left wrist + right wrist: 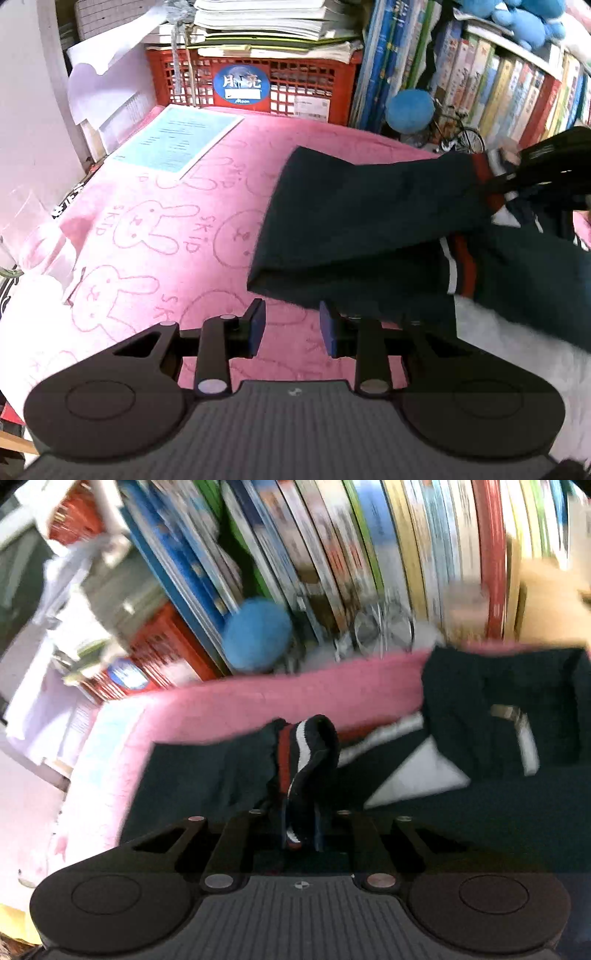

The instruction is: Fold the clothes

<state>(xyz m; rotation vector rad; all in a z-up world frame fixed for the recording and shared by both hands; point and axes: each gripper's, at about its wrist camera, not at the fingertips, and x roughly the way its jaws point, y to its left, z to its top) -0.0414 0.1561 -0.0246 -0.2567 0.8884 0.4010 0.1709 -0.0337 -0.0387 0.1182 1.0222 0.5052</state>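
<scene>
Pink blanket (177, 236) under everything, rabbit outlines, "SKIP" repeated. Dark navy jacket (369, 229) on blanket's right half; sleeve's long axis runs left-right, red-white striped cuff (299, 753) pointing right. Red crate (314, 88) sticker reads "Moon". Your right gripper (301, 827) pinches cuff. Your left gripper (291, 328) spread, holding nothing.
</scene>
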